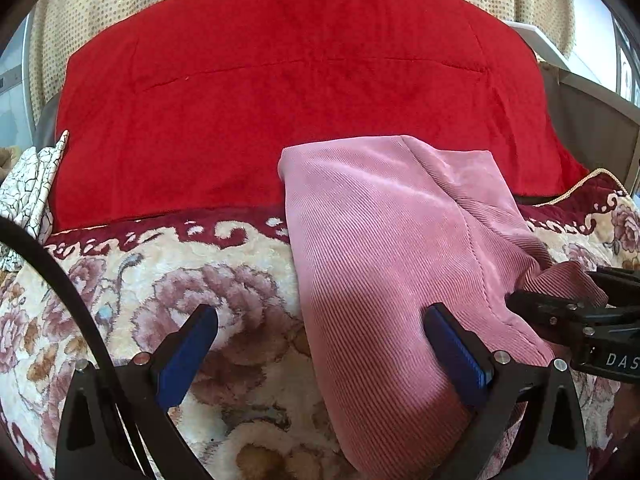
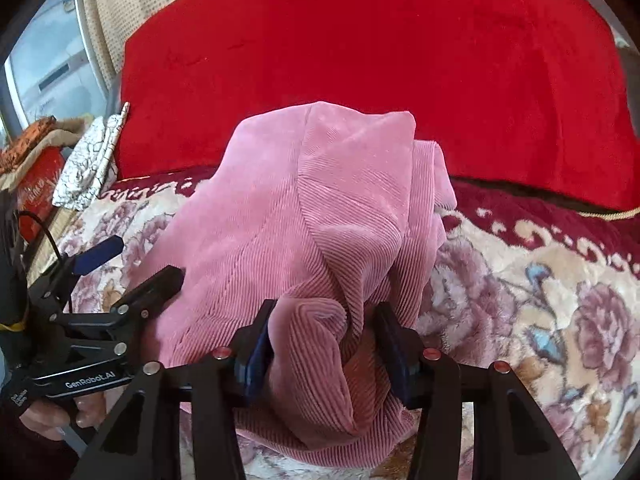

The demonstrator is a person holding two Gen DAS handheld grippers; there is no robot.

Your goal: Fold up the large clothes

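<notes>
Left gripper point(image 1: 320, 360) tilted down, jaws spread; right gripper point(image 2: 324, 340) clamping pink garment point(image 2: 280, 220)

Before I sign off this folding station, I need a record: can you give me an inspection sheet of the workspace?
Surface: floral plush blanket with a dark red border, covering the work area.
Job's things: pink corduroy garment, partly folded, bunched at its near right edge.
Clutter: white crackle-pattern cloth at far left; red box beyond it.
Grippers: left gripper open, one pad on the garment; right gripper with a bunch of the garment between its pads.
Cables: black cable curving past the left gripper.
Surroundings: large red cushion behind; dotted beige curtain; window.
</notes>
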